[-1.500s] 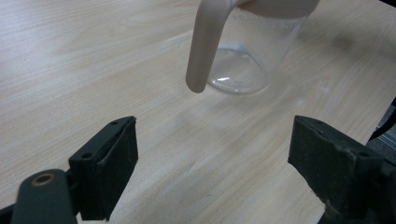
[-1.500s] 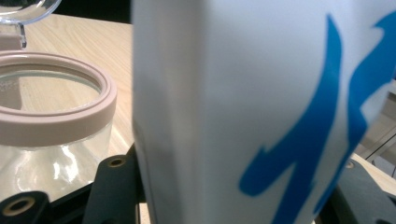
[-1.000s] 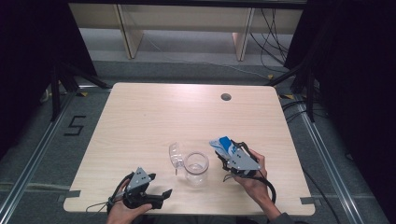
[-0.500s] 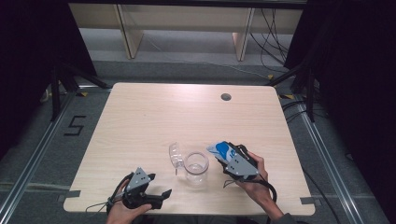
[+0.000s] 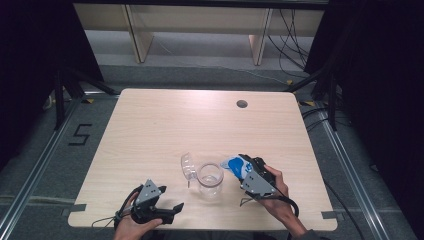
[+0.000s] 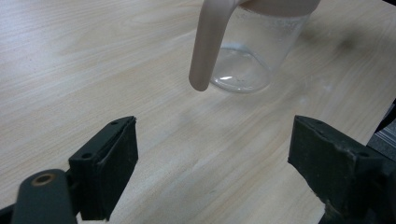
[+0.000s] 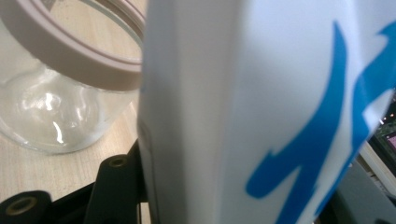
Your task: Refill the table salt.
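Nearest the table edge, the left gripper [image 5: 170, 209] rests low with its jaws spread wide and nothing between them; the clear jug [image 6: 250, 51] stands ahead of it, its pale handle [image 6: 208, 42] hanging down on the side facing that gripper. Just right of the jug, the right gripper [image 5: 246, 167] clamps a white carton with blue markings [image 5: 234, 164], tipped with its long axis slanting toward the jug's mouth. The carton's top end sits right beside the pinkish rim [image 7: 70, 56], so pouring looks like a matter of tilting further; the right hand is the one placed for it. The spout is hard to make out up close. The jug is smooth glass or plastic, round-bellied. Its clear lid [image 5: 187, 165] lies beyond, on pale wood-grain table [image 5: 175, 120].
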